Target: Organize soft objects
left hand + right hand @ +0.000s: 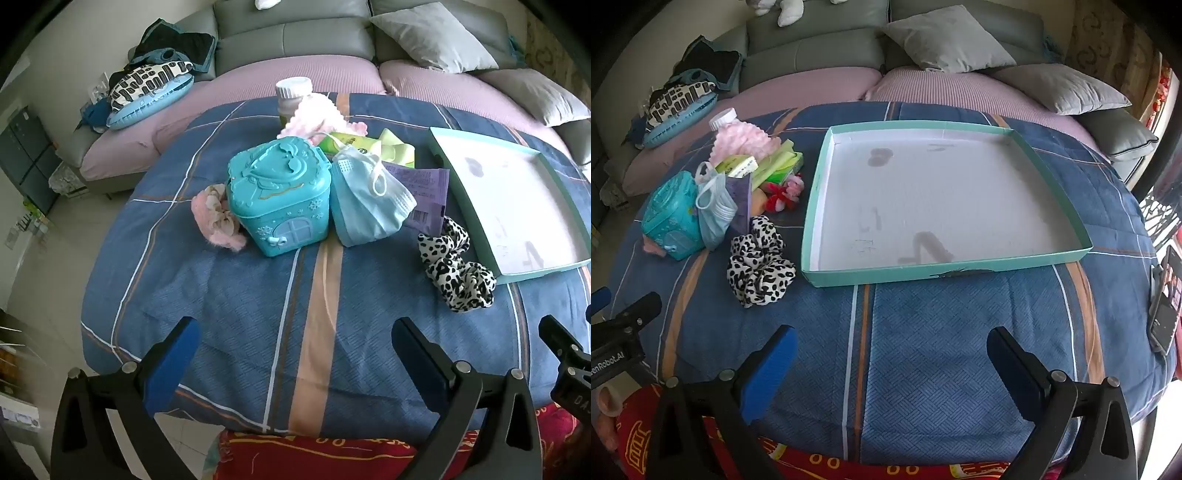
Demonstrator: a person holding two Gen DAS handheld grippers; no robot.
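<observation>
Left wrist view: left gripper (295, 350) hangs wide open and empty over the quilt; leopard scrunchie (456, 271) lies beside the tray (439, 162). Sorting looks not yet started; next move likely calls for pinching a scrunchie.

Right wrist view: right gripper (892, 360) is also spread and empty; only this view shows the whole tray (993, 269), nothing in it, and a red-pink toy (785, 194).

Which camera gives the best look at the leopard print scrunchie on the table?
The right wrist view: the leopard print scrunchie lies whole and unobstructed, just left of the teal tray. The left wrist view also shows it, but farther toward the right edge of the picture, more stretched by the fisheye, with its upper end against a purple packet.
</observation>
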